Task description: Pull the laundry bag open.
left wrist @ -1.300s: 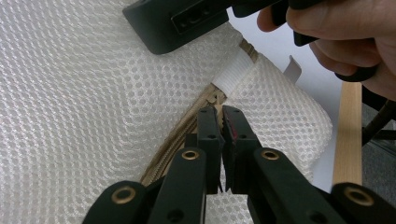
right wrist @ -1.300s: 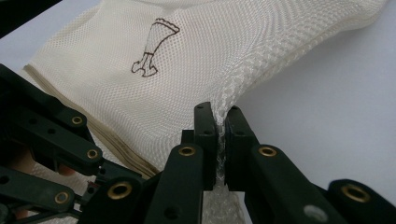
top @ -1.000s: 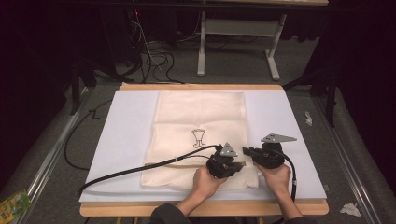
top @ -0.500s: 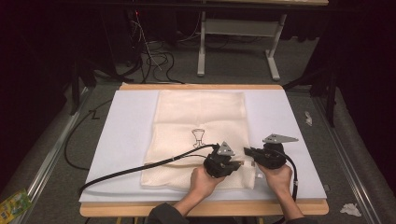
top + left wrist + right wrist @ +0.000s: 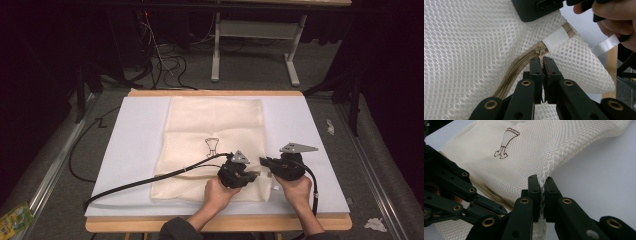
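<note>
Down near the front edge of the table (image 5: 125, 150) lies a cream mesh bag (image 5: 215, 125), flat on a white sheet, its far end toward the back and its zipped end close to the person. Both grippers meet at that near end, on the bag's right front corner.

From the left gripper's own view, the left gripper (image 5: 542, 63) has its jaws pressed together on the zipper pull (image 5: 540, 53), which sticks up between the tips. The tan zipper (image 5: 516, 67) curves away from the jaws to the lower left, and a white tab (image 5: 555, 39) crosses it just beyond the pull. In the high view this gripper (image 5: 254, 173) sits over the bag's near right part, held by the left hand (image 5: 218, 192), its cable trailing left across the bag and sheet.

Seen from the right gripper's view, the right gripper (image 5: 542, 185) pinches the bag's edge (image 5: 554, 162): a fold of mesh rises between the closed jaws and is lifted off the sheet there. A small brown drawing (image 5: 506, 143) shows on the mesh beyond. In the high view this gripper (image 5: 264, 161) is just beside the left one at the bag's right edge, held by the right hand (image 5: 297, 189).
</note>
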The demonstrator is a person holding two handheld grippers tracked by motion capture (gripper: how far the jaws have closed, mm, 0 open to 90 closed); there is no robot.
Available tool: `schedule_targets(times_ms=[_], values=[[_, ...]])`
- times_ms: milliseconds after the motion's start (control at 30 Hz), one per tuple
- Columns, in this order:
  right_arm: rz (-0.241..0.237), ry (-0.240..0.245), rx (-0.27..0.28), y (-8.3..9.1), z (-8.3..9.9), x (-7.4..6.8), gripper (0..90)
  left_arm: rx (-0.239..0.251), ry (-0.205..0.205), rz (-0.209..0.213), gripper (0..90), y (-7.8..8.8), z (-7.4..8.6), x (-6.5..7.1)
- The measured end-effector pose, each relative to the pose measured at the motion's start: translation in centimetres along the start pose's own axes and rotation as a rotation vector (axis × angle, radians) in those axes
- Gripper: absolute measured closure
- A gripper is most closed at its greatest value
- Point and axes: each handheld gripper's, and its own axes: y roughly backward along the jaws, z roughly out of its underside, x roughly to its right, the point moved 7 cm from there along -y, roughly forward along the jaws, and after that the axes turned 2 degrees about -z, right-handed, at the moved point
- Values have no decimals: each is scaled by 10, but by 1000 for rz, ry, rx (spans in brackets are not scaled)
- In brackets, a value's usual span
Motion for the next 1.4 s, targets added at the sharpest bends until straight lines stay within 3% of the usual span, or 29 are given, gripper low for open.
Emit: schedule_targets(times_ms=[267, 367, 433, 1400], values=[[-10, 2, 10, 2, 1, 0, 881, -15, -22, -27, 873, 3, 1, 0], [0, -3, 21, 5, 0, 2, 883, -59, -60, -90, 874, 5, 11, -4], [-10, -15, 31, 10, 0, 6, 883, -39, -39, -75, 874, 9, 12, -5], [2, -8, 1, 5, 2, 9, 882, -9, -56, -92, 872, 32, 14, -13]])
